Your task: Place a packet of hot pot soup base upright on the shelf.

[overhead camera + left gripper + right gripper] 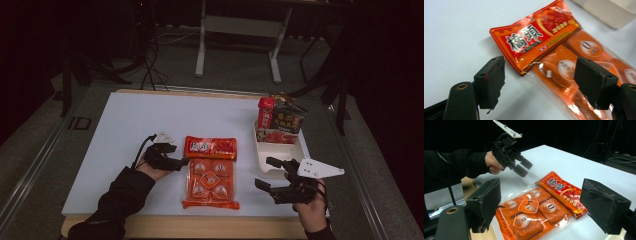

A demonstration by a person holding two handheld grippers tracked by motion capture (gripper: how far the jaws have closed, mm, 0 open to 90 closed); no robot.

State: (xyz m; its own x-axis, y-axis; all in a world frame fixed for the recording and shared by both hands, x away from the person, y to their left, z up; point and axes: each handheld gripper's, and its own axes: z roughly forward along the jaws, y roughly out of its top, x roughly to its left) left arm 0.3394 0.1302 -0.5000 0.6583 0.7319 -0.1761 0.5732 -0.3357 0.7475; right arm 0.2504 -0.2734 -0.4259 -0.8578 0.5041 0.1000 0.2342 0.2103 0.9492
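We've got both grippers released: left gripper (181, 162) just beside the red packet (210, 146), orange pack (574, 75) partly cut off behind its fingers (489, 81).

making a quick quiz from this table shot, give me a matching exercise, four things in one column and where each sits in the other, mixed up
Things:
1. red packet
2. orange pack
3. white tray
4. left gripper

Places:
A. at the table's right edge, with boxes standing in its far end
B. nearest the front edge, between the two hands
C. just left of the orange pack, jaws open
D. lying across the orange pack's far end

Pairs: 1-D, 2-B, 3-A, 4-C
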